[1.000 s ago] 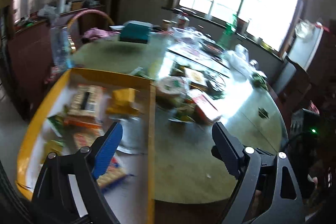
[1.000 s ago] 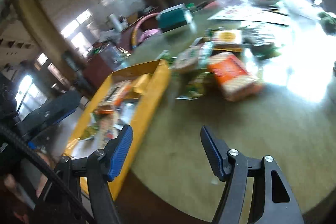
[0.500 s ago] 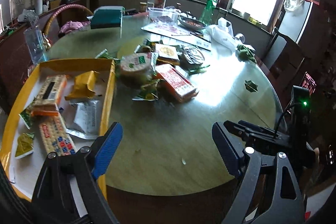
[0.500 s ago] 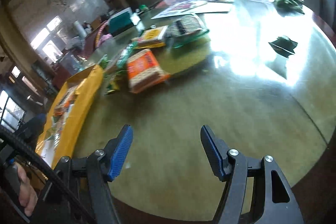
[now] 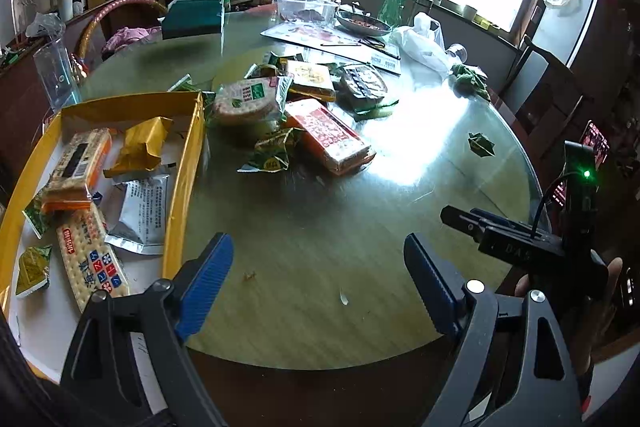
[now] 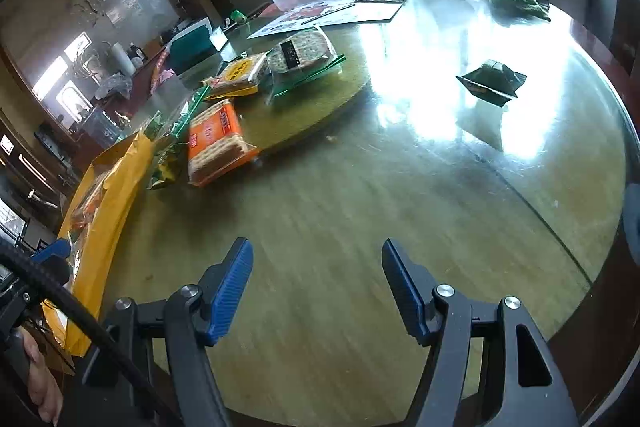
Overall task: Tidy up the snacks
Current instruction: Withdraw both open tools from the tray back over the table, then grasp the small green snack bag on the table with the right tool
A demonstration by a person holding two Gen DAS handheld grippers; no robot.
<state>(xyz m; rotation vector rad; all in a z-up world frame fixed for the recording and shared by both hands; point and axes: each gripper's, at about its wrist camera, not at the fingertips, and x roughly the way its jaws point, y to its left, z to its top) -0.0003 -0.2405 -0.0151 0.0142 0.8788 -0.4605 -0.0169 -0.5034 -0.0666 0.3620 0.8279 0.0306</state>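
Both grippers hang over the near edge of the round surface (image 5: 320, 227), pointing down and forward. Left gripper (image 5: 318, 279): jaws spread wide, nothing between them. Right gripper (image 6: 316, 287): jaws likewise apart and empty. Landmark is the yellow tray (image 5: 182, 183) at the surface's left edge; several packets already lie inside it. The loose snack pile sits just beyond the tray's far right corner: the orange cracker pack (image 5: 330, 137) nearest, a round biscuit pack (image 5: 246, 101) behind it, small green sachets (image 5: 270, 157) tucked between pack and tray. One dark green sachet (image 6: 492, 81) lies alone, well away from the tray on the glare-washed side. Judged handling: the cracker pack is light, a stiff block in slick film, contents brittle; best taken across its narrow sides with a gentle squeeze. Sachets look thin and limp, likely to slide on the glossy top; pinch a crimped edge. Glare hides whether smaller wrappers remain there.
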